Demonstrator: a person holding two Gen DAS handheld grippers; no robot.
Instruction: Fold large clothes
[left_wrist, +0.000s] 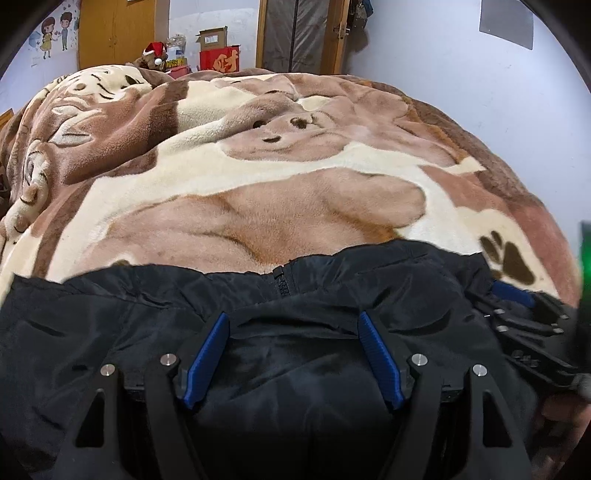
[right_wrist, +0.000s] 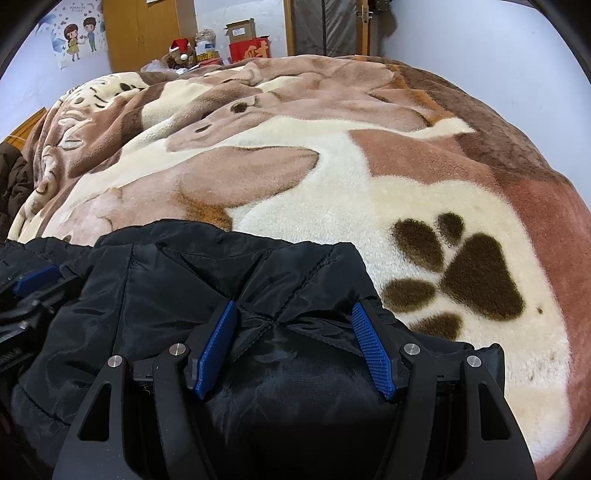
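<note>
Left wrist view: the left gripper has its blue pads spread wide over a black jacket lying on a brown and cream blanket, fabric bulging between them. In the right wrist view the right gripper is likewise spread over the jacket's quilted end, beside a paw print.

Black jacket under my grippers: slightly glossy woven cloth, quilted stitching, toothed zipper at 12 o'clock. Blanket: thick matt fleece, fuzzy pile. My pads: ribbed blue plastic; arms matt black plastic, shiny metal pins.
</note>
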